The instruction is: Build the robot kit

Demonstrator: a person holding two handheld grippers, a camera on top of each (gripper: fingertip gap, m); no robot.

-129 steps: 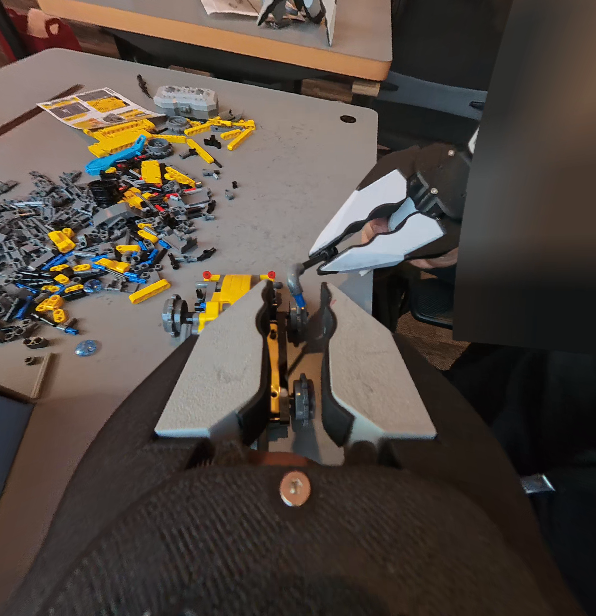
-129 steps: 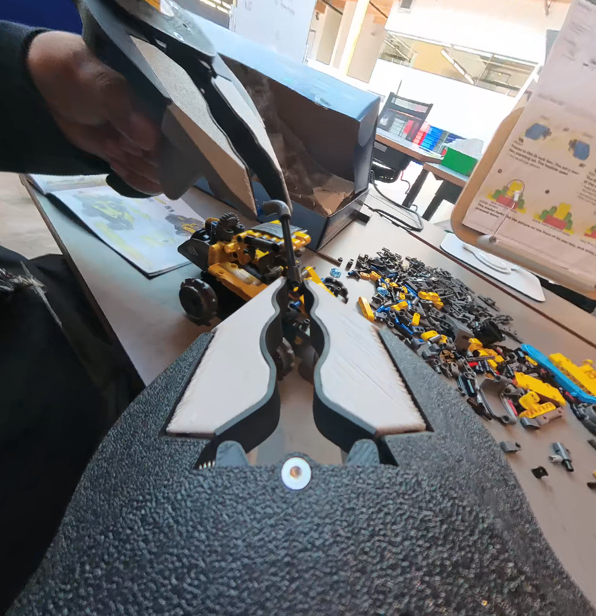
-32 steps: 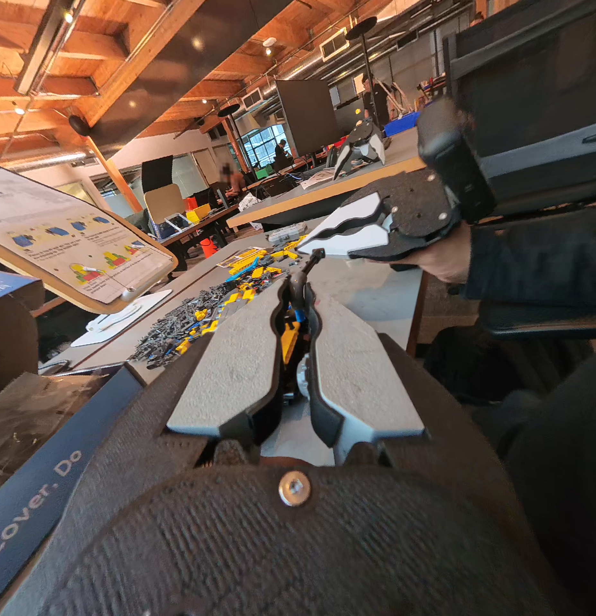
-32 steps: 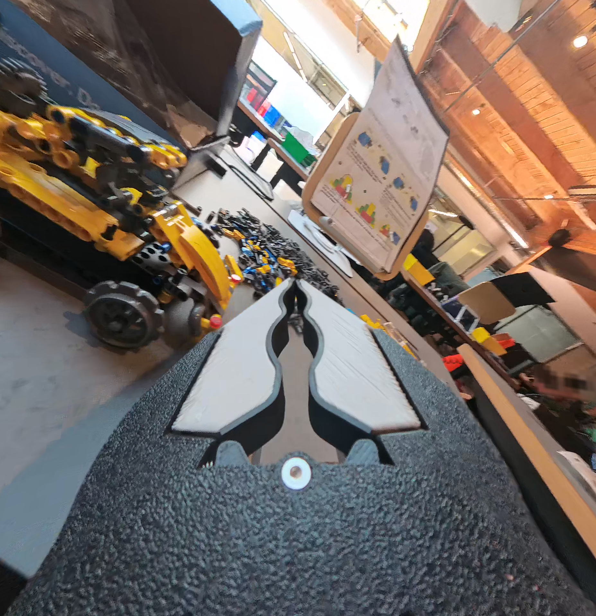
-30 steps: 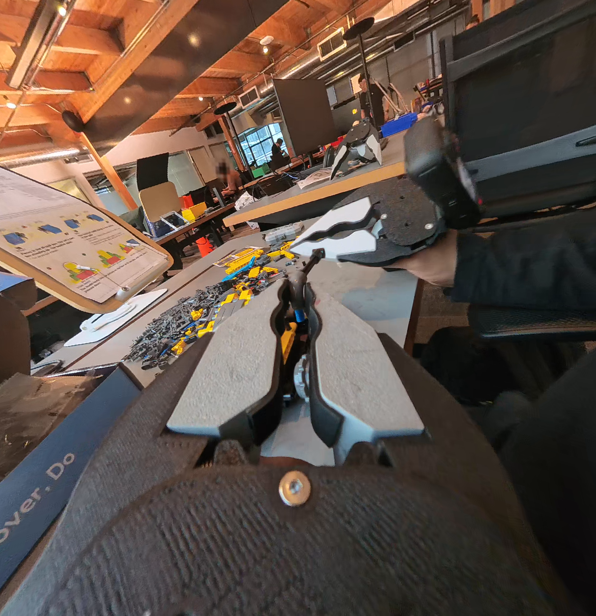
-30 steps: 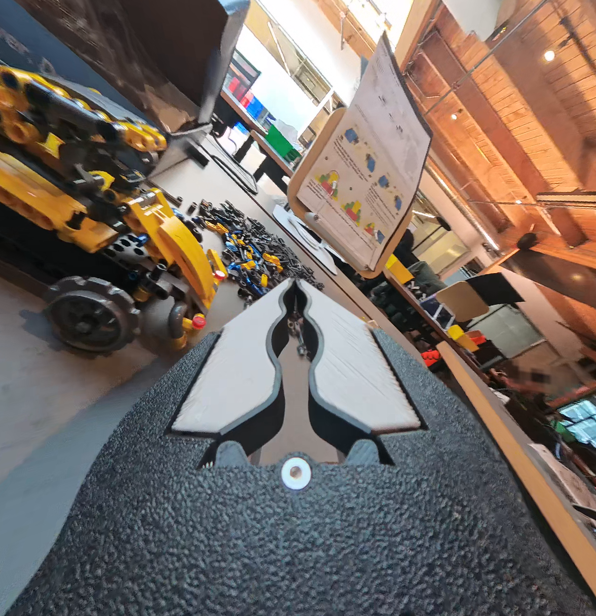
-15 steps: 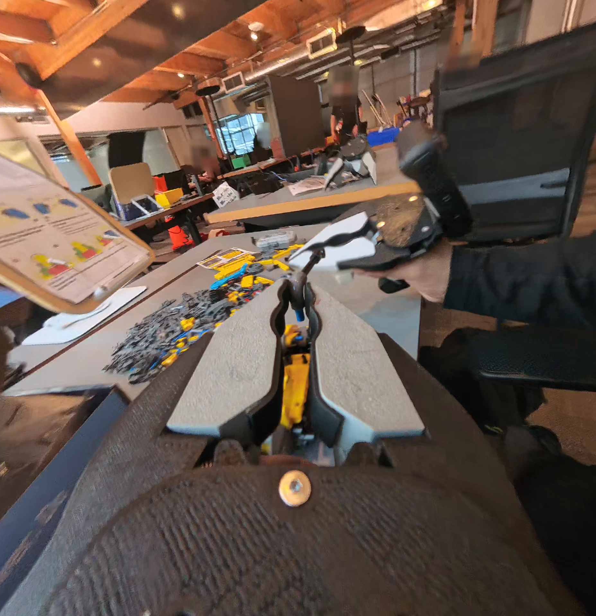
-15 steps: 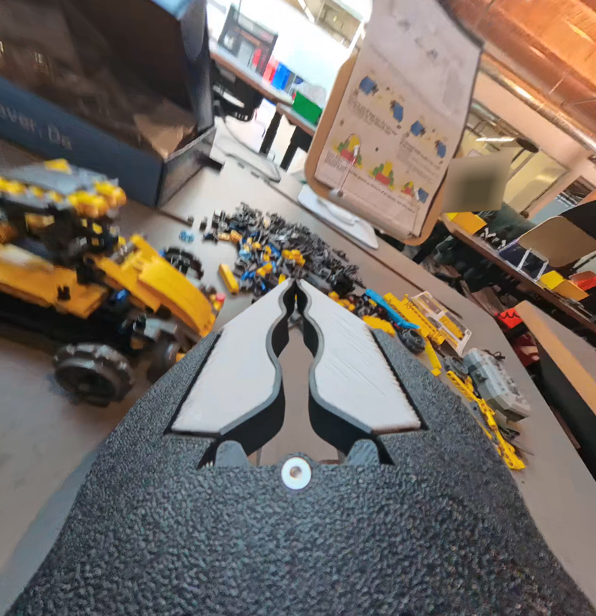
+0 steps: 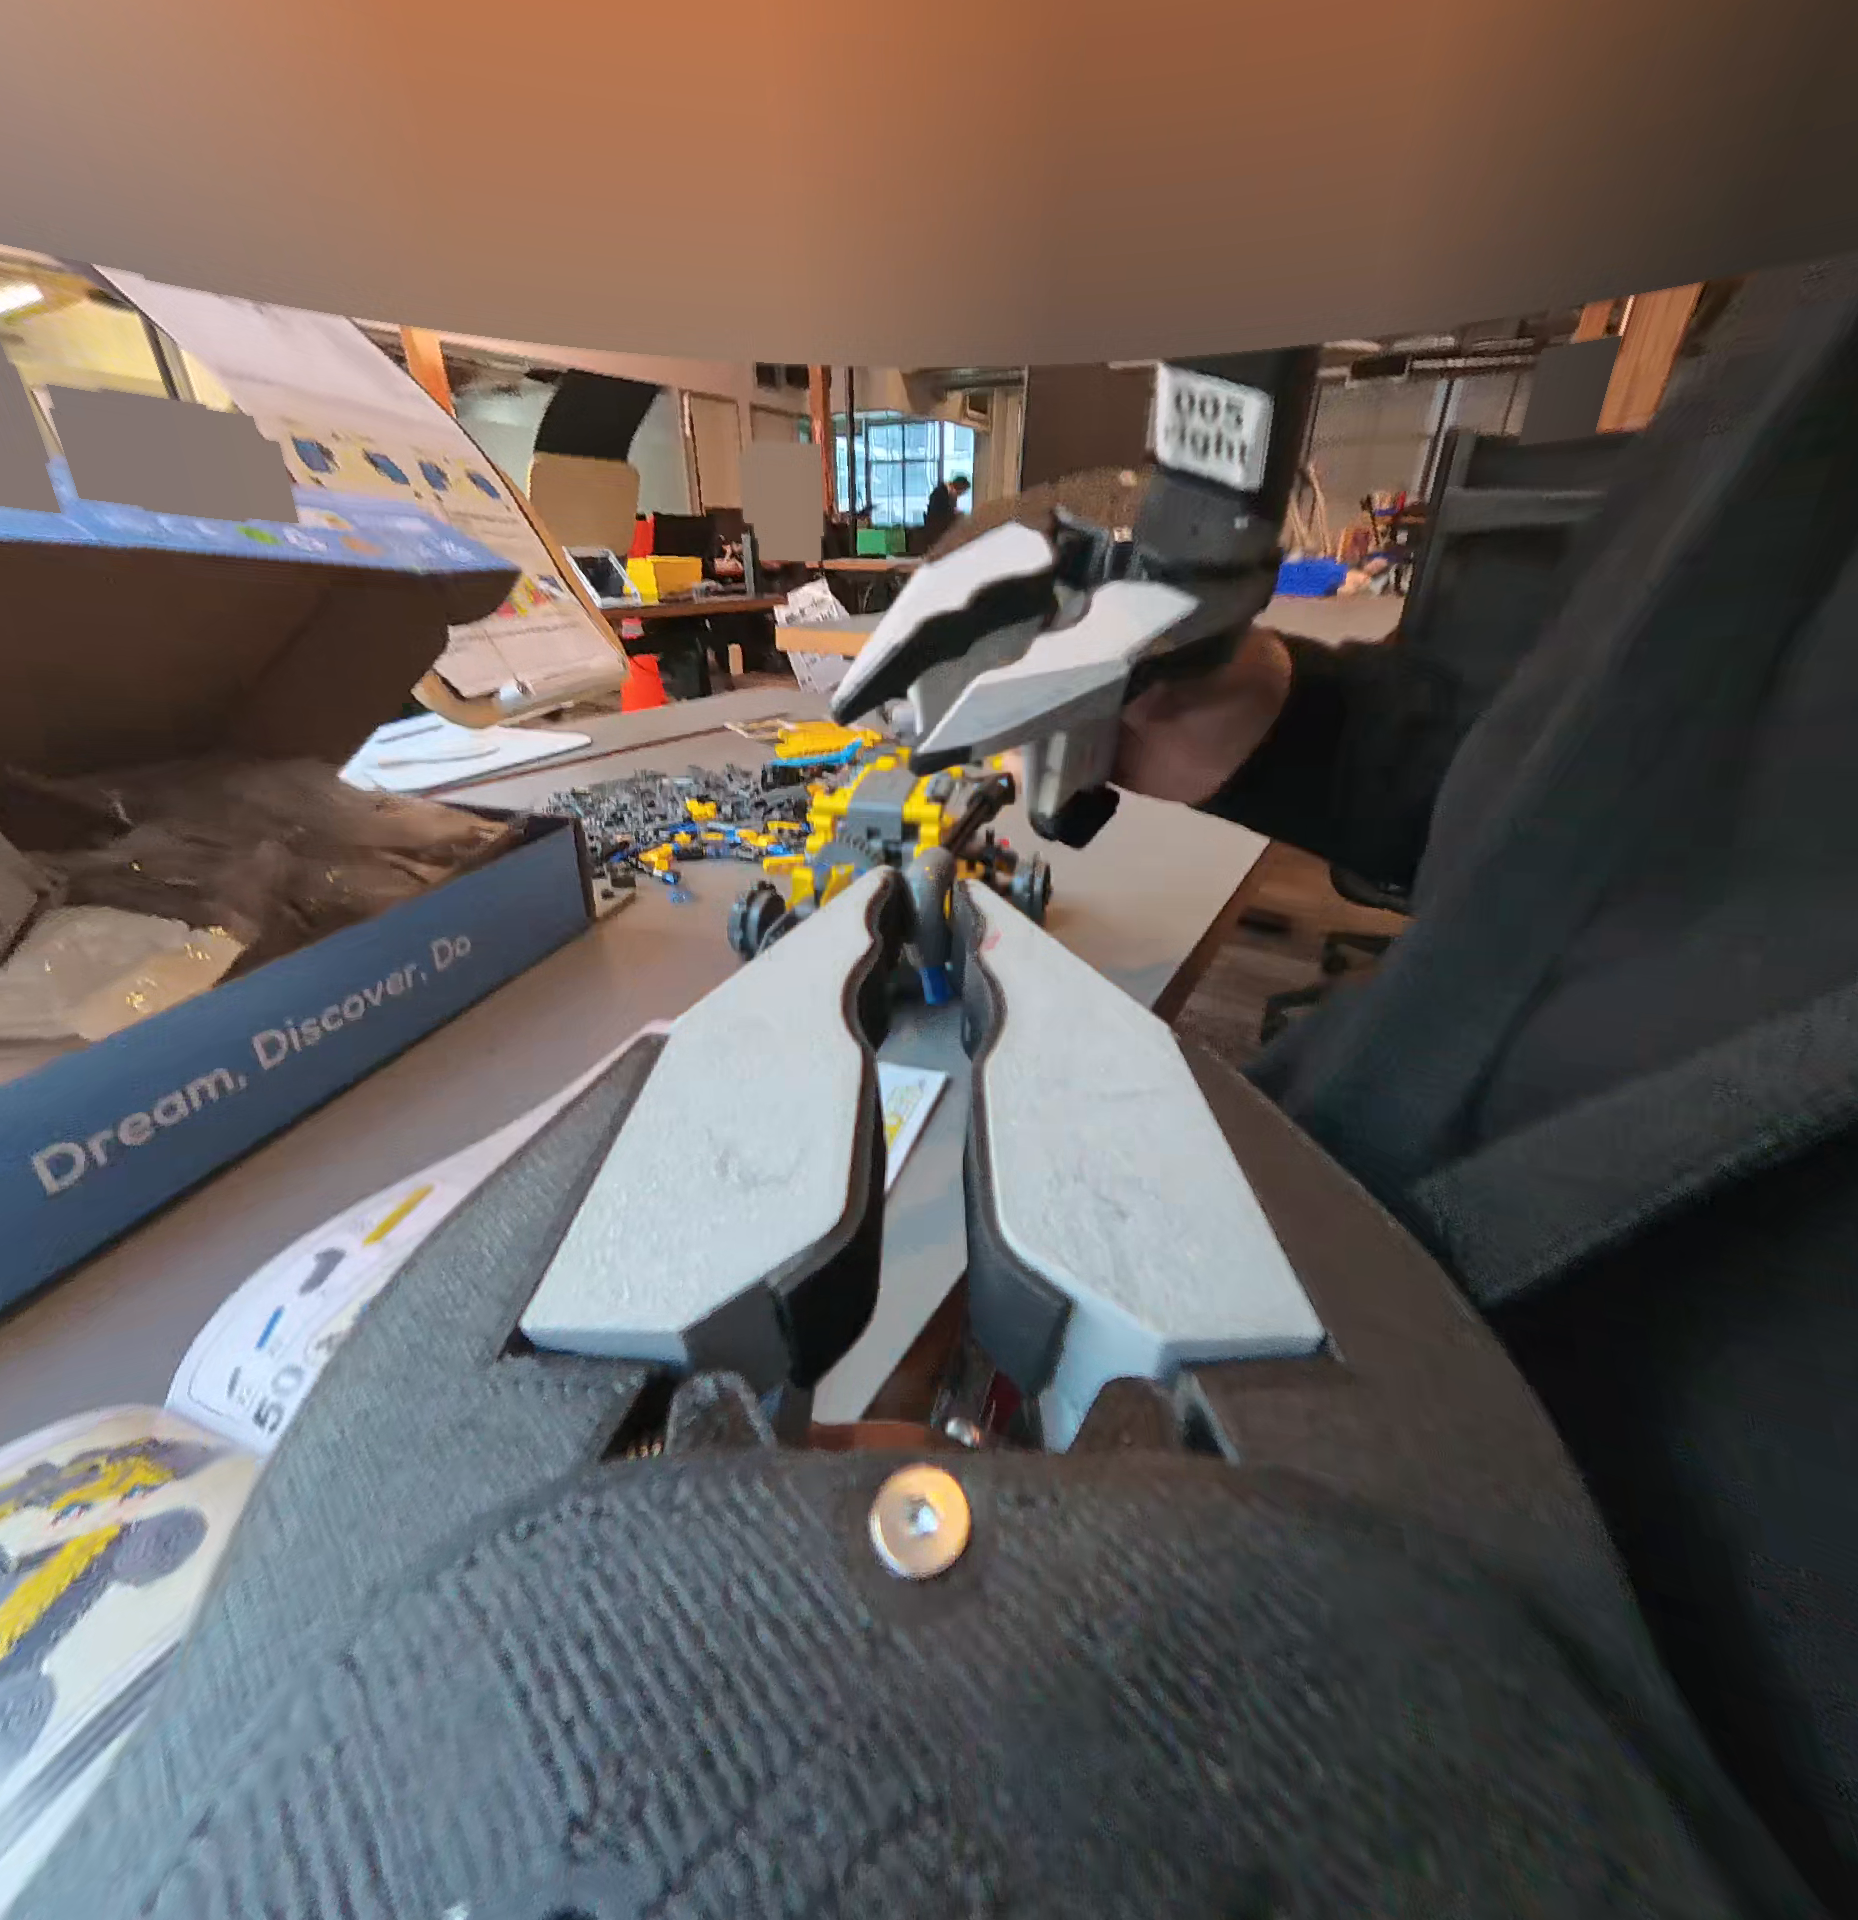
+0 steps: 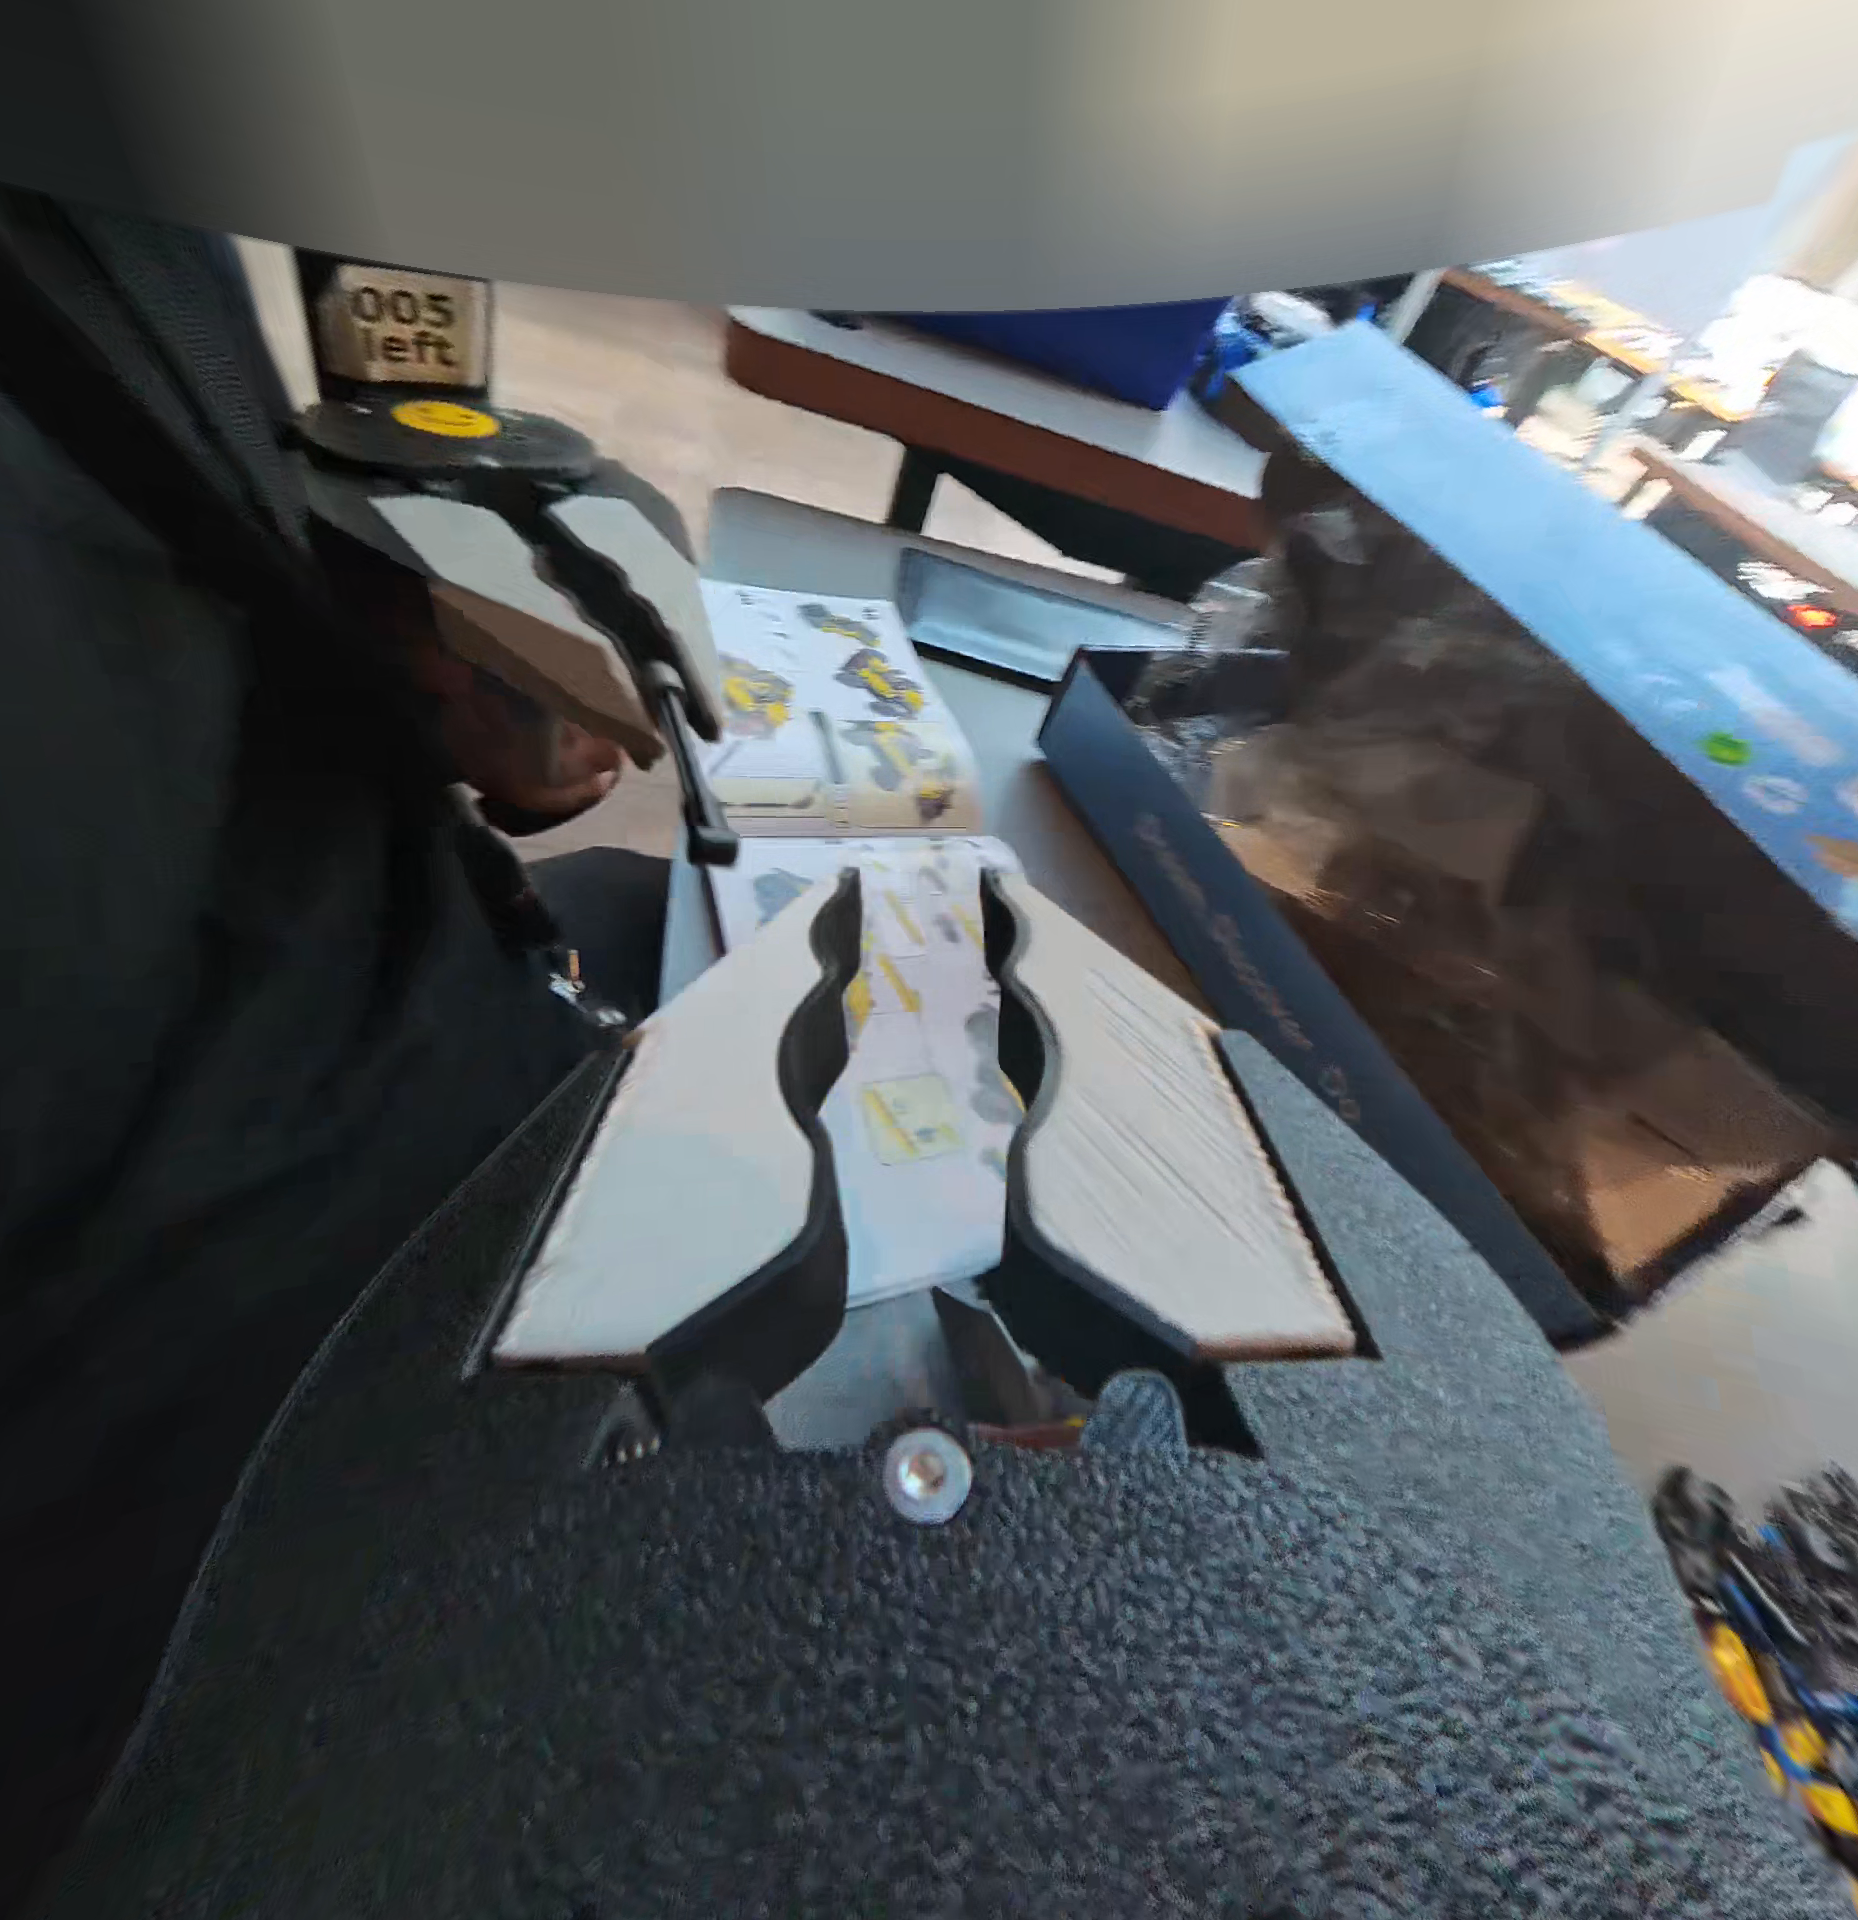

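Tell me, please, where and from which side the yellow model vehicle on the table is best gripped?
Probably across the model vehicle's yellow-and-grey body, coming down from above. It stands upright on its wheels, which would likely turn if pinched, and the open right gripper appears to hang over it.

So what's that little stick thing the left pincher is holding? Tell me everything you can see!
It is a small building-toy piece that looks like plastic: a thin black rod with a little black block at its far end. In the left wrist view, a rounded grey part sits between the fingertips, with a short blue stub poking out below. The left gripper is shut on it, pinching it at the tips. The rod sticks out beyond them in the air and touches nothing else that shows.
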